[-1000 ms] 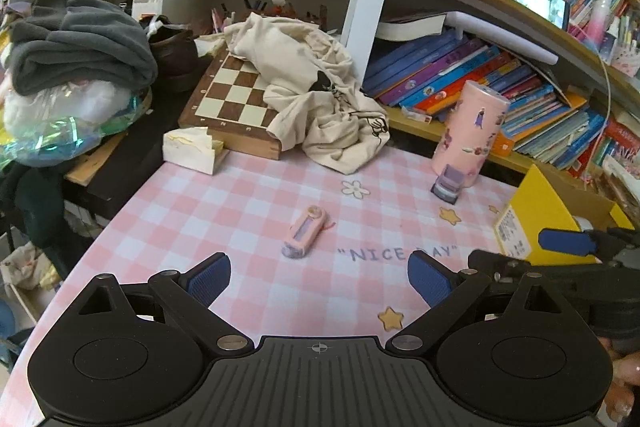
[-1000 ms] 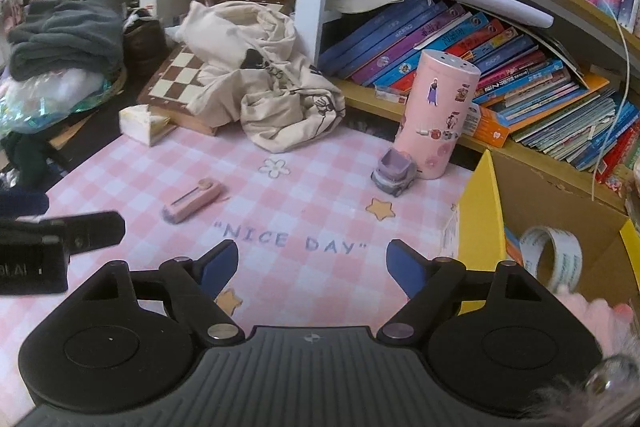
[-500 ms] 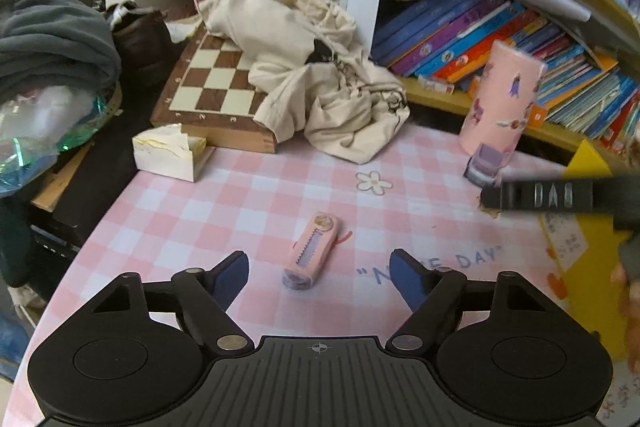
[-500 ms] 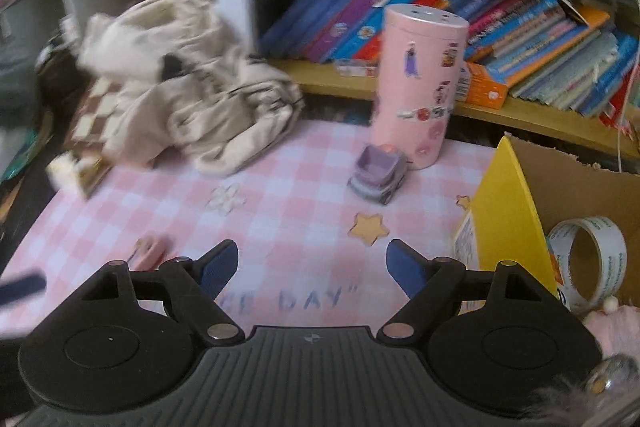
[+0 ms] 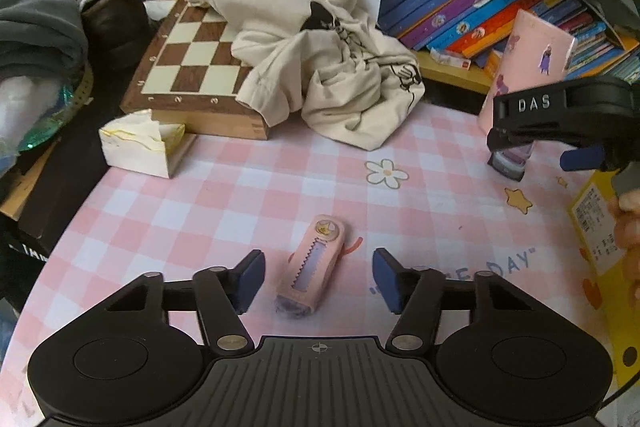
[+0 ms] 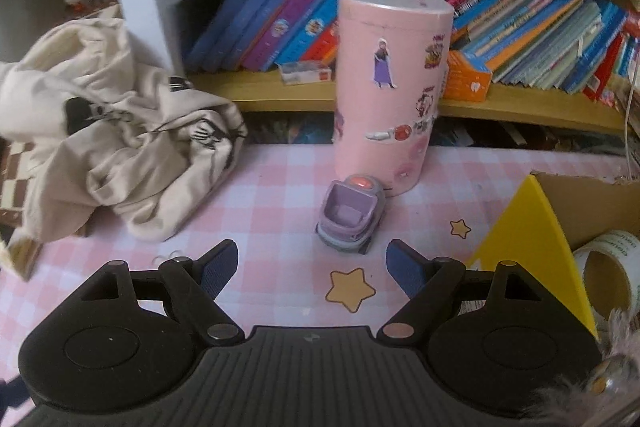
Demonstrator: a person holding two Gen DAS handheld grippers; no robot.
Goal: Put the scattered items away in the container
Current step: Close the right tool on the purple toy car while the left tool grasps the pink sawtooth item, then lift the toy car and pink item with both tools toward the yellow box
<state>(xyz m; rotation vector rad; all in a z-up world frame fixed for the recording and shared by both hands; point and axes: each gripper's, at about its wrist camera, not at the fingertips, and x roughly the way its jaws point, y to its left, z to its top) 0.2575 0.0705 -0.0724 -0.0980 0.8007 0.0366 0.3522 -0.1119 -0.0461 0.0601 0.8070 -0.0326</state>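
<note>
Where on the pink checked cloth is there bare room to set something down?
Bare: the stretch between the tissue box, pink case and flower print; also around the star before the toy car. Crowded: the back edge, under chessboard, cream cloth and pink canister.

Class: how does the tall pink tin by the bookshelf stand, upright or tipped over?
Upright. The pink tin stands on its base on the checked tablecloth, flat lid on top, with the purple toy car right before it.
</note>
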